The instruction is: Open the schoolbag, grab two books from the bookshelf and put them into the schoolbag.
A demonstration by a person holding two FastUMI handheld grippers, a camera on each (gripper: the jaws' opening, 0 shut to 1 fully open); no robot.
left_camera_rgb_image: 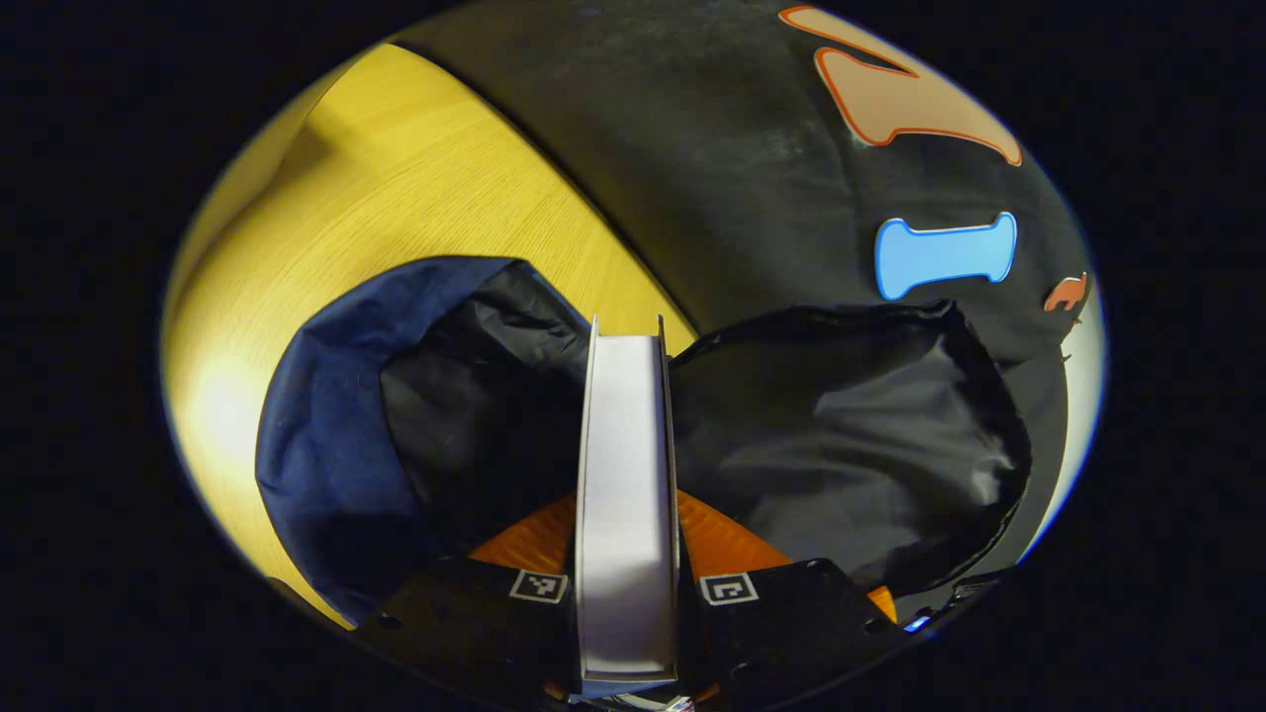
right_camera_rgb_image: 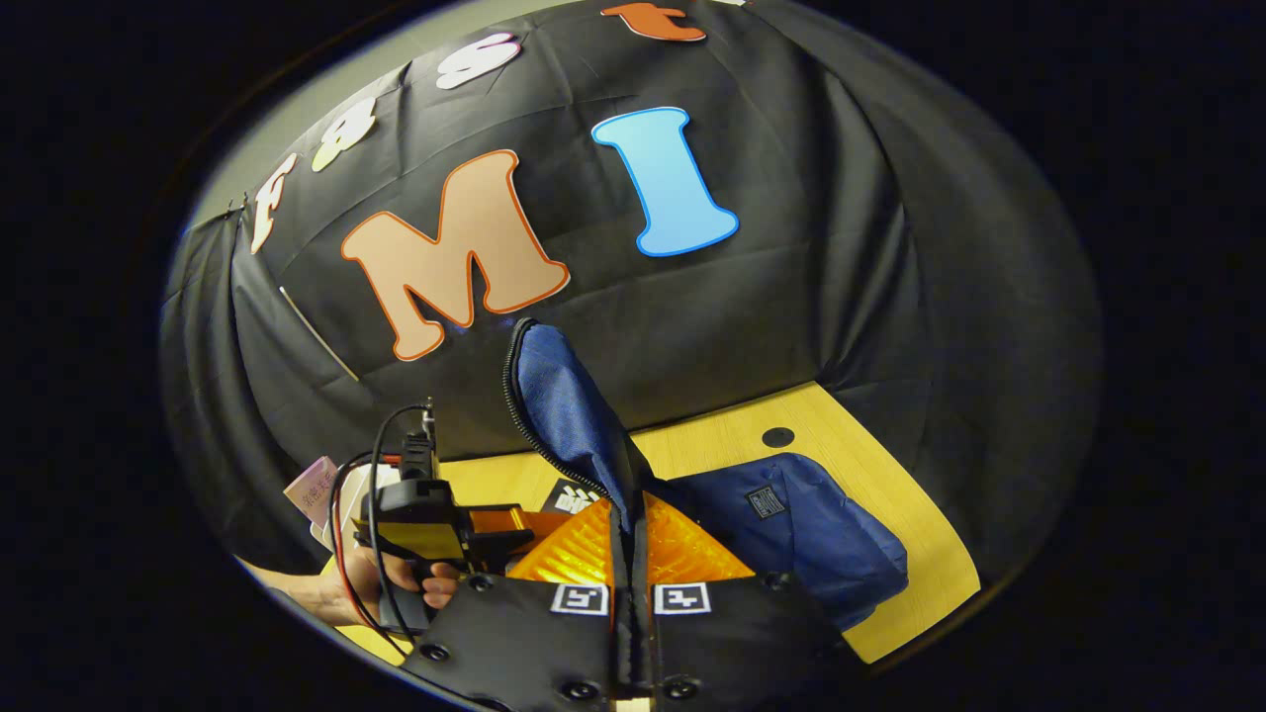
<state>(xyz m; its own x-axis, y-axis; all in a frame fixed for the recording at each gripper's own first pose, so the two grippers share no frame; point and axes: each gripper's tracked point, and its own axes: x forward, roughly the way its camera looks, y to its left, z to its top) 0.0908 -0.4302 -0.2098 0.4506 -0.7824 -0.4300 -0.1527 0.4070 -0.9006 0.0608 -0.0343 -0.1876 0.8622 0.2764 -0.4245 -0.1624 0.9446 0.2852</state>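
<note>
My left gripper [left_camera_rgb_image: 628, 539] is shut on a book [left_camera_rgb_image: 626, 445], held upright with its pale page edges facing me. The book hangs over the open mouth of the blue schoolbag [left_camera_rgb_image: 321, 435], whose black lining [left_camera_rgb_image: 841, 435] gapes on both sides. In the right gripper view, my right gripper [right_camera_rgb_image: 630, 544] is shut on the schoolbag's zipped flap [right_camera_rgb_image: 569, 405] and holds it raised. The bag's body [right_camera_rgb_image: 821, 534] lies on the table to the right. The left gripper [right_camera_rgb_image: 499, 524] shows to the left, held by a hand [right_camera_rgb_image: 396, 583].
The yellow wooden table [left_camera_rgb_image: 396, 178] runs back to the black cloth wall [left_camera_rgb_image: 742, 148]. A round dark hole [right_camera_rgb_image: 778, 436] sits in the tabletop behind the bag. Something pale and pinkish [right_camera_rgb_image: 315, 489] stands at the far left, behind the hand.
</note>
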